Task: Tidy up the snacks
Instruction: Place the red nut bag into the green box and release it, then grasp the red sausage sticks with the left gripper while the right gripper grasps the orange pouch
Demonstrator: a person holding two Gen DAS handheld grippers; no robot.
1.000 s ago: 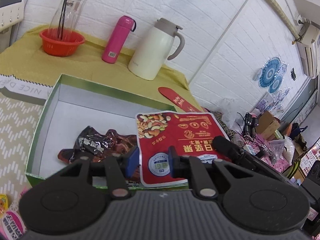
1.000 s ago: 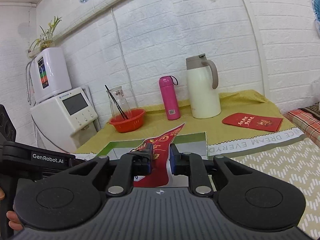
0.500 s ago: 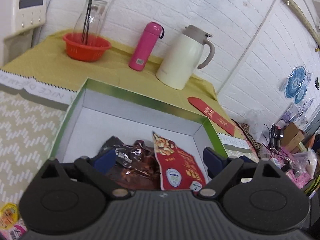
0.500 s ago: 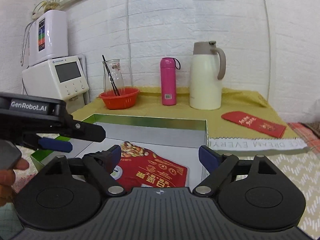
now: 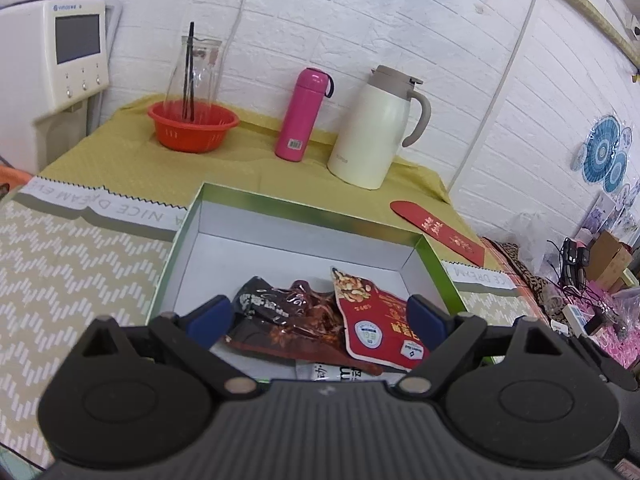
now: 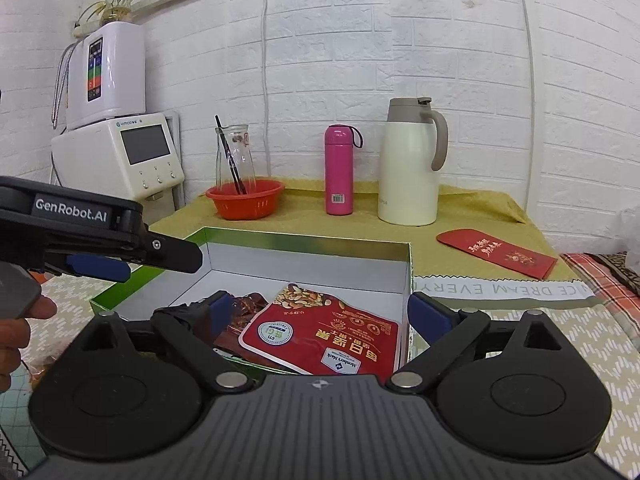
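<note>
1. Snacks are lying inside the open box (image 5: 188,240), a green-rimmed box with white inner walls that is sitting on the counter (image 5: 120,168) under a yellow cloth and a zigzag-patterned mat (image 5: 60,264).
2. Behind the box, a cream jug (image 5: 372,132) is standing upright near the brick wall, with a pink bottle (image 5: 302,116) just beside it and an orange basket (image 5: 192,124) holding a glass carafe (image 5: 196,68) farther along.
3. A white machine with a screen (image 6: 132,156) is standing at the counter's end.
4. The left hand-held gripper (image 5: 320,316) is hovering over the near end of the box with its blue-padded jaws spread wide, nothing between the pads; in the right wrist view it (image 6: 132,256) is reaching in from the side, a hand (image 6: 16,320) showing below it.
5. The right hand-held gripper (image 6: 320,312) is likewise standing wide open above the box, gripping nothing.
6. The red nut packet (image 6: 324,332) is lying flat in the near right part of the box, label side up, partly overlapping the dark packets.
7. The dark brown packets (image 5: 284,316) are lying beside it in the box, touching it.
8. A red envelope (image 5: 436,228) is lying on the yellow cloth, apart from the box.
</note>
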